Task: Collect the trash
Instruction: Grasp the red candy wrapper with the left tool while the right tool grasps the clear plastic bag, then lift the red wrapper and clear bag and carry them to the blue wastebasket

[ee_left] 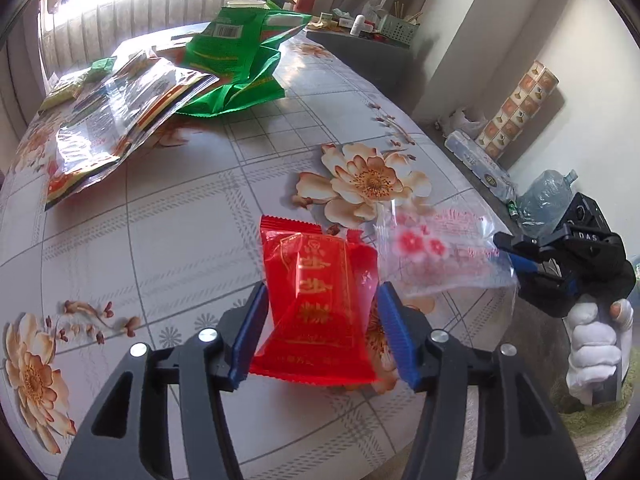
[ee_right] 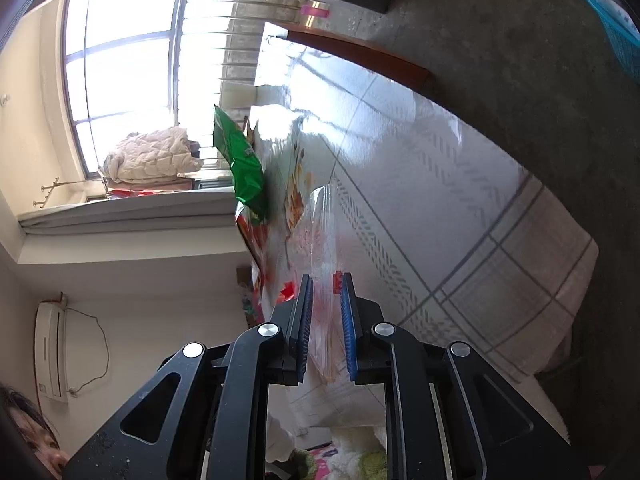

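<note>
Trash held in both my grippers, over the flowered table (ee_left: 168, 216).
My left gripper (ee_left: 322, 320) clasps a red wrapper (ee_left: 316, 304); my right gripper (ee_right: 325, 320) pinches a clear plastic bag (ee_left: 440, 256) just beside it. Beyond my fingers: green bag (ee_left: 236, 52), glossy packets (ee_left: 116, 120).

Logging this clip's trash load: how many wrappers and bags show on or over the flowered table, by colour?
Red: 1, red wrapper between the left gripper pads
Green: 1, green bag
Clear: 2, clear pouch held by the right gripper; clear printed bag
Total: 4
</note>
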`<state>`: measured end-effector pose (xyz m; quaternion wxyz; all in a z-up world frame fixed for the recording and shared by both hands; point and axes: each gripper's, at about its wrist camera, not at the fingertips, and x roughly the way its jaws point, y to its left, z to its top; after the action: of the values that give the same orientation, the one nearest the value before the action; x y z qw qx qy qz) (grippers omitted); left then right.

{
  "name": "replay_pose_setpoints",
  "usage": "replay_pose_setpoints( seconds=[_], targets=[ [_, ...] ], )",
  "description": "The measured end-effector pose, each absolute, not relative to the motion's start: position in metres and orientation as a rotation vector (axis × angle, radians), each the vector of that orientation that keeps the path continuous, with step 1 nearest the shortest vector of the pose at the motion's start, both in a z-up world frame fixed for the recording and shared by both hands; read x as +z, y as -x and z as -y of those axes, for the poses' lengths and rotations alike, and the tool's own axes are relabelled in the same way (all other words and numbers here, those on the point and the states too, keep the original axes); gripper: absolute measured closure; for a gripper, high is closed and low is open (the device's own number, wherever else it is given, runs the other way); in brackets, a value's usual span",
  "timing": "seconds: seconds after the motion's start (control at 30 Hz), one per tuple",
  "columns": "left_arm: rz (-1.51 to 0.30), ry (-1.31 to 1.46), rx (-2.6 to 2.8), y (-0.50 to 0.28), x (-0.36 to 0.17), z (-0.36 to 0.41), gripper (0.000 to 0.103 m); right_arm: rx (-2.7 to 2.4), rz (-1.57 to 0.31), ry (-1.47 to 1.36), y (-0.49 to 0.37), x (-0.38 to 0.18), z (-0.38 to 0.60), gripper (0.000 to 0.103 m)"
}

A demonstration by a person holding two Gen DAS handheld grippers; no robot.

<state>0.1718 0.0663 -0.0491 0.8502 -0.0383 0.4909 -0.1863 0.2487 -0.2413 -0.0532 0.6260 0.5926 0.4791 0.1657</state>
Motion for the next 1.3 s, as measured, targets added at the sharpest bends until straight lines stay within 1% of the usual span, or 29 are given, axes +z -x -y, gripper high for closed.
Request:
replay_pose_setpoints(
  seconds=[0.1, 0.17, 0.37, 0.4, 0.43, 0.5, 0.6, 0.67, 0.7, 0.87, 1.0, 1.3],
  targets=[
    [-1.032, 0.089, -0.391, -0.17, -0.049, -0.067, 0.041, 0.384, -1.105, -1.377, -0.246, -0.056, 0.238, 0.083],
    [-1.04, 0.078, -0.396, -0.172, -0.05, -0.063, 0.04, 0.375, -1.105, -1.388, -0.243, -0.058, 0.237, 0.077],
    [-1.073, 0.035, -0.366, -0.176, -0.066, -0.055, 0.04, 0.391, -1.115, -1.377, -0.24, -0.056, 0.231, 0.074],
    [-1.061, 0.039, -0.362, -0.175, -0.065, -0.055, 0.041, 0.393, -1.117, -1.375, -0.24, -0.056, 0.23, 0.074],
    [-1.059, 0.039, -0.364, -0.175, -0.066, -0.055, 0.045, 0.393, -1.119, -1.371, -0.239, -0.056, 0.229, 0.075],
    [-1.057, 0.038, -0.37, -0.174, -0.066, -0.055, 0.049, 0.393, -1.119, -1.364, -0.238, -0.056, 0.227, 0.075],
    [-1.052, 0.038, -0.376, -0.173, -0.066, -0.056, 0.052, 0.397, -1.117, -1.366, -0.239, -0.057, 0.226, 0.075],
    [-1.05, 0.041, -0.374, -0.173, -0.066, -0.057, 0.055, 0.393, -1.114, -1.363, -0.237, -0.057, 0.227, 0.079],
    [-1.049, 0.042, -0.37, -0.173, -0.066, -0.058, 0.058, 0.391, -1.111, -1.356, -0.236, -0.057, 0.226, 0.08],
    [-1.041, 0.055, -0.364, -0.173, -0.065, -0.061, 0.061, 0.397, -1.103, -1.374, -0.231, -0.061, 0.228, 0.09],
    [-1.035, 0.065, -0.365, -0.173, -0.064, -0.062, 0.062, 0.404, -1.082, -1.378, -0.227, -0.06, 0.231, 0.093],
    [-1.005, 0.086, -0.373, -0.173, -0.054, -0.062, 0.062, 0.403, -1.027, -1.374, -0.223, -0.048, 0.238, 0.093]
  ],
)
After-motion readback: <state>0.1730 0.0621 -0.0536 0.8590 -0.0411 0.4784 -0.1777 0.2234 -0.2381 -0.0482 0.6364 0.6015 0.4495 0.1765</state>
